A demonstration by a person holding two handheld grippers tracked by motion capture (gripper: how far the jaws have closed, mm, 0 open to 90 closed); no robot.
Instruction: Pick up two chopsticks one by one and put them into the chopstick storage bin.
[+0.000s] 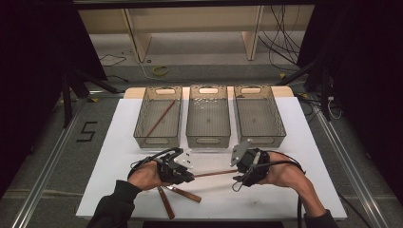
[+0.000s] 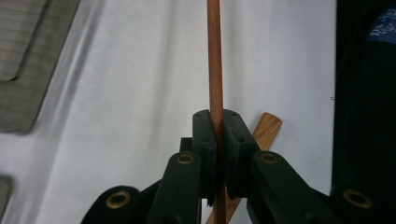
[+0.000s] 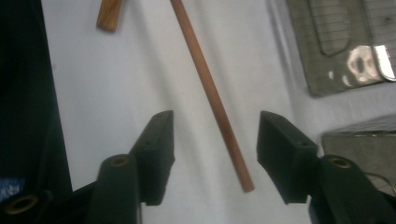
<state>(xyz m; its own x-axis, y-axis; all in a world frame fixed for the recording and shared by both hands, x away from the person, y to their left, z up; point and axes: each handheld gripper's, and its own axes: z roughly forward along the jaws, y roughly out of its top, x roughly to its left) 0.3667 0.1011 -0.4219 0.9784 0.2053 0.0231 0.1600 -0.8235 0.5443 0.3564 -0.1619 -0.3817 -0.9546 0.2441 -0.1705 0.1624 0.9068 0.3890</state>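
A thin reddish wooden rod (image 1: 216,173) hangs level above the white table between my two grippers. My left gripper (image 1: 192,176) is shut on one end of it; in the left gripper view the rod (image 2: 214,56) runs straight up out of the pinched jaws of that gripper (image 2: 218,126). My right gripper (image 1: 236,176) stands open around the other end. In the right gripper view the rod (image 3: 210,93) slants between the spread jaws of the gripper (image 3: 215,119), touching neither pad.
Two flat wooden sticks (image 1: 183,193) (image 1: 165,203) lie on the table under my left hand. Three clear bins stand in a row at the back: the left bin (image 1: 141,118) holds another rod (image 1: 160,118), beside the middle bin (image 1: 208,140) and the right bin (image 1: 280,123).
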